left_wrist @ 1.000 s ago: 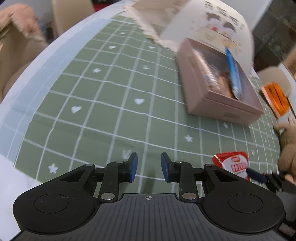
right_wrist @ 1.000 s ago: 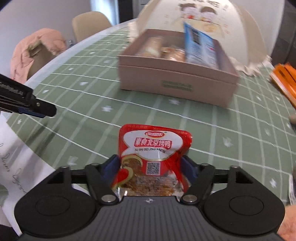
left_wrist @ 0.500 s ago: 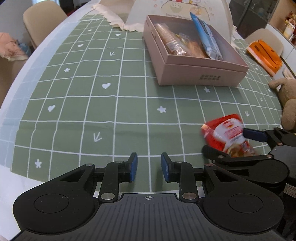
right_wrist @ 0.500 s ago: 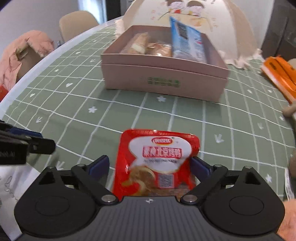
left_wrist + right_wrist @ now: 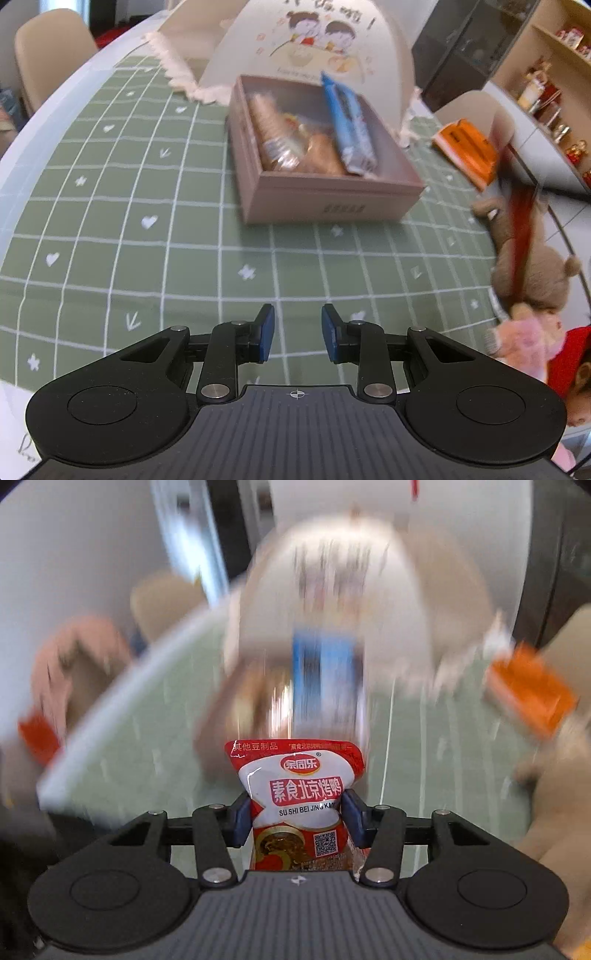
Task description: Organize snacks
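Observation:
A pink box [image 5: 317,199] sits on the green checked tablecloth, holding several wrapped snacks and an upright blue packet [image 5: 347,125]. My left gripper [image 5: 297,332] is open and empty, low over the cloth in front of the box. My right gripper [image 5: 293,818] is shut on a red and white snack packet [image 5: 295,790] and holds it up off the table. Beyond it the right wrist view is badly blurred; the box with the blue packet [image 5: 325,672] shows as a smear ahead. A red streak [image 5: 521,236] at the left wrist view's right edge may be the packet.
A domed white food cover [image 5: 314,48] stands behind the box. An orange item [image 5: 469,151] lies to the right. A brown plush toy [image 5: 532,269] and a pink one [image 5: 524,336] sit at the right edge. Chairs stand past the table's far left rim.
My right gripper has closed on the red packet and lifted it from the cloth, moving fast toward the box. My left gripper has swung to face the box, still open.

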`<state>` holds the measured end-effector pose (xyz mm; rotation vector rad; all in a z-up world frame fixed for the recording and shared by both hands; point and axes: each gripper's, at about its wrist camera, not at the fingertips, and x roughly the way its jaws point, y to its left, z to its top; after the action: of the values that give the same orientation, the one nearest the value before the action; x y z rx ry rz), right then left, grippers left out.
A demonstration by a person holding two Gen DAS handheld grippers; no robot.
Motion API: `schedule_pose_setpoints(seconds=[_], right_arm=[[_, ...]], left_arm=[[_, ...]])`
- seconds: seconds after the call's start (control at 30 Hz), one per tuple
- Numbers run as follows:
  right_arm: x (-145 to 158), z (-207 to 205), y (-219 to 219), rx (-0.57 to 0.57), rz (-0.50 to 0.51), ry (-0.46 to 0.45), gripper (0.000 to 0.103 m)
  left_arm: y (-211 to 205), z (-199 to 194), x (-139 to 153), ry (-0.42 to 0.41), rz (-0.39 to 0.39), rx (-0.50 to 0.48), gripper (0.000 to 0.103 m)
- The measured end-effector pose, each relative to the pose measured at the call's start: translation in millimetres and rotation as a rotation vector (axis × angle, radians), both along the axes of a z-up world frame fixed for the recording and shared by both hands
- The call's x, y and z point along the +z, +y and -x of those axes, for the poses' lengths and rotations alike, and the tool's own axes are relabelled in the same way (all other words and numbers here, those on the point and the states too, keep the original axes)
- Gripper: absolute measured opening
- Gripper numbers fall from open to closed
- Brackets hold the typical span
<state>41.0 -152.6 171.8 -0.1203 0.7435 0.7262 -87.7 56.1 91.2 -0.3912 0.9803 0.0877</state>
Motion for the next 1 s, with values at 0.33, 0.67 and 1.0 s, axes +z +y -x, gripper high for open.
schedule_pose_setpoints(seconds=[0.33,0.67,1.0], right_arm=[[46.5,-108.4,97.8,-0.027,-0.039,-0.002,0.075],[-36.9,-69.2,44.5,-0.104,-0.007,0.056,0.075],[-133.0,19.8,-1.1,-0.172,0.089,0.082,0.075]], left_arm=[[-1.5,-14.3,6.3,-0.045,-0.029,-0.001,0.031],[9.7,-2.4,-28.7,-0.007,-0.046,0.036,0.031],[-23.8,-3.7,-44.4,-0.017,-0.108,-0.024,0.031]])
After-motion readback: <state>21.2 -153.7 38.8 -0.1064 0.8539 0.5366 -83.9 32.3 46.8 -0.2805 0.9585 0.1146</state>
